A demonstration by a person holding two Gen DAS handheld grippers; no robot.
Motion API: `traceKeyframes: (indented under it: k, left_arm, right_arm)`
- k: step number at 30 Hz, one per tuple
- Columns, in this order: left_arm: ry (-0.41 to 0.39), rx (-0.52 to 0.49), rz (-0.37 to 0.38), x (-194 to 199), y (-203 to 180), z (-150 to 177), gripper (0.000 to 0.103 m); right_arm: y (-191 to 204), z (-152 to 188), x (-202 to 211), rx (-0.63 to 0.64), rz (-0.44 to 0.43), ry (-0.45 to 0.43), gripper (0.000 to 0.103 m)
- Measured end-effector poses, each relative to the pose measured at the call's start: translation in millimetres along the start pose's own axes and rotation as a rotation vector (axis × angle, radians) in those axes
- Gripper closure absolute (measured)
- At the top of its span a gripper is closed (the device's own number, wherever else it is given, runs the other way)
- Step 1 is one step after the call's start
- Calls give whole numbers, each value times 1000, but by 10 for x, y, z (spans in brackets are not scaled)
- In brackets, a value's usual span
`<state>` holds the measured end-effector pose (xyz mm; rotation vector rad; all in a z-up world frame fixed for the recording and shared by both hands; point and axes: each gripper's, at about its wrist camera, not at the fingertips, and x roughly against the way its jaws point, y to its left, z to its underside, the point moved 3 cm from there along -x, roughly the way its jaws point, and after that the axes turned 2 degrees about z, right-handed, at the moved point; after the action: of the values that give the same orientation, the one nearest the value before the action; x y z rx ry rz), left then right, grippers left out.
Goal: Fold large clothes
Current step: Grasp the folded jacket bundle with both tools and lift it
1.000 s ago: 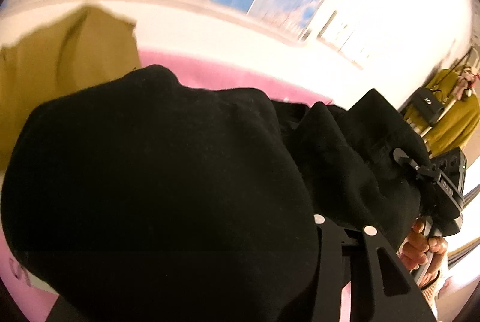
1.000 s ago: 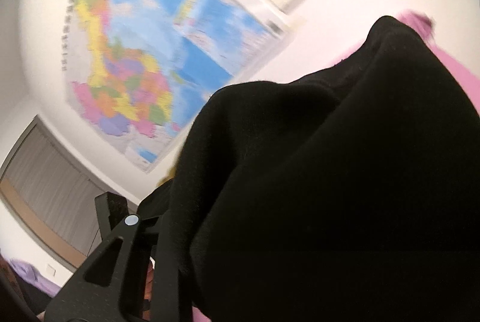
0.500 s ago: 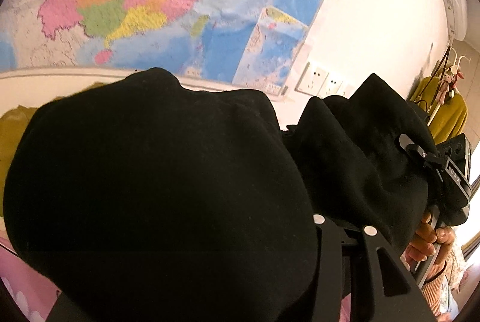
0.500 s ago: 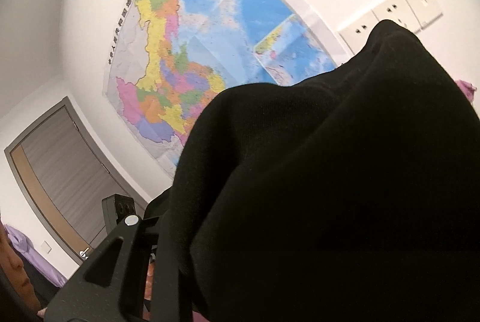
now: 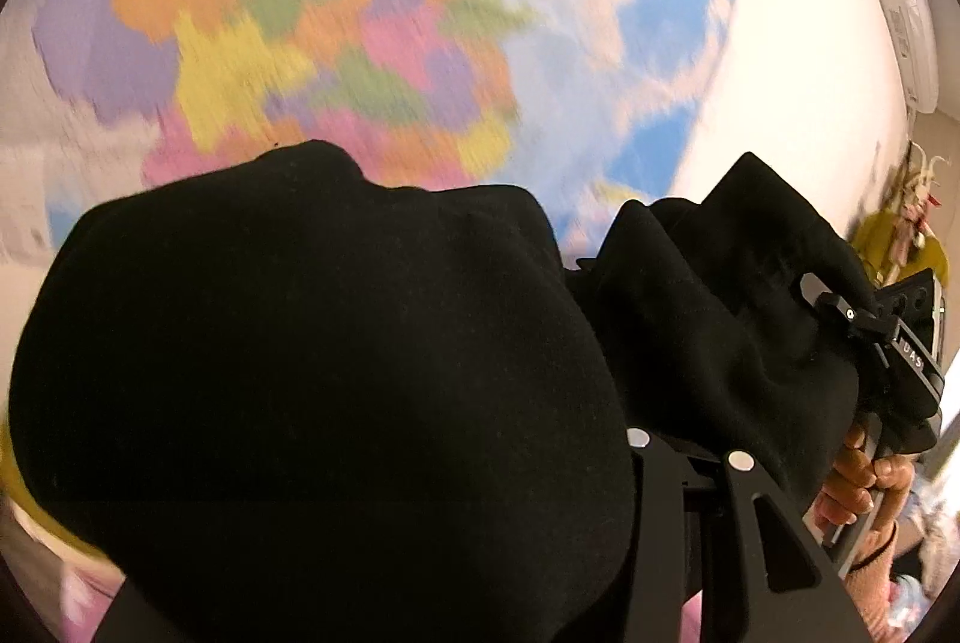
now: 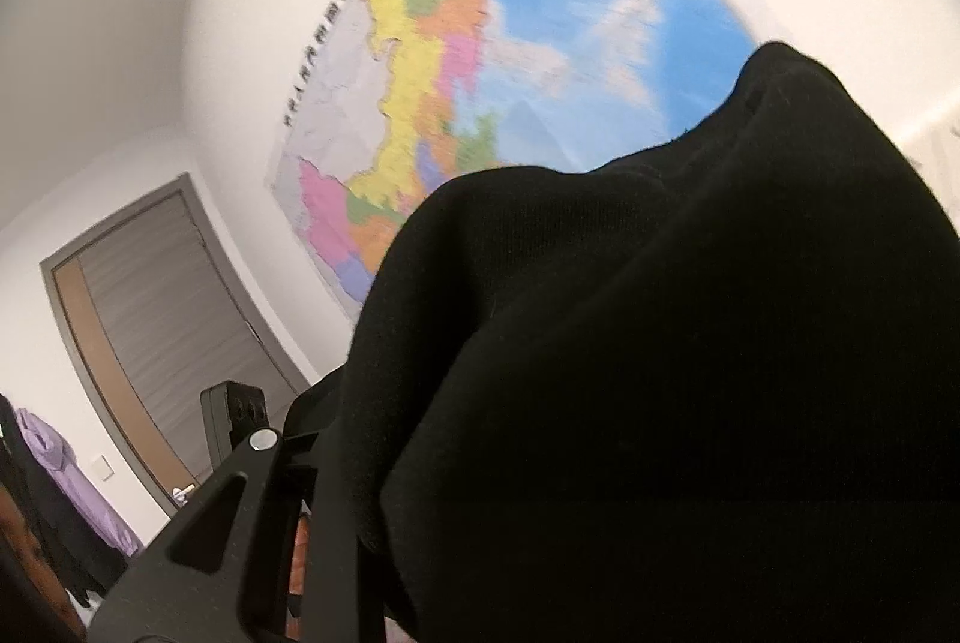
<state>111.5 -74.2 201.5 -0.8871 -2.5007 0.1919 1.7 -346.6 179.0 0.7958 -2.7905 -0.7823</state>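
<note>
While the black garment [image 5: 336, 373] bulges up over my left gripper [image 5: 678, 469], I can make out only one black finger [image 5: 774, 541] of that tool beside the cloth; the other is buried under it. The fabric is bunched thick between the jaws, which stand partly apart and clamp it. Off to the right in the left wrist view, the same garment runs across to my right gripper [image 5: 870, 337], whose black body pokes out of the cloth, with my right hand [image 5: 864, 475] wrapped around its handle below.

From the right wrist view, the garment [image 6: 690, 373] again fills most of the frame, heaped over the jaws, and only the left-side finger [image 6: 240, 523] of that gripper shows. Its jaws sit fairly narrow, pinched on the fabric. So the cloth hangs in the air between my two tools, held up in front of the wall.

Behind it hangs a large coloured map [image 5: 372, 25], blurred in both views. A grey door [image 6: 156, 319] stands to the left of the map in the right wrist view, a purple garment [image 6: 66, 487] hangs near it, and an air conditioner [image 5: 912, 25] sits high on the wall at the right edge of the left wrist view.
</note>
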Motion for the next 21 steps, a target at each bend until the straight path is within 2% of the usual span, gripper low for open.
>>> traceKeyframes:
  k: [3, 8, 10, 12, 15, 18, 20, 21]
  left_arm:
    - [-64, -2, -65, 143, 221, -316, 59]
    - [-150, -17, -218, 312, 688, -812, 59]
    - [-209, 3, -288, 414, 1006, -1021, 59]
    - [-252, 15, -352, 504, 1333, -1057, 58]
    - [-239, 61, -458, 444, 1937, -748, 57]
    - [-99, 169, -562, 151, 2701, -37, 58]
    - [46, 271, -605, -79, 3165, 509, 60]
    - [91, 307, -607, -138, 3295, 683, 60]
  right_arm:
    - [175, -185, -380, 12, -66, -10, 76]
    - [558, -454, -1245, 43, -181, -53, 76]
    - [666, -430, -1561, 58, -237, -64, 76]
    - [706, -231, -1902, 52, -273, -39, 76]
    - [549, 464, -2504, 1, -279, 111, 73]
    - [168, 1427, -3027, -68, -175, 363, 71]
    - [-178, 2040, -3246, -145, -87, 543, 70]
    - [-299, 2190, -3252, -188, -78, 571, 66]
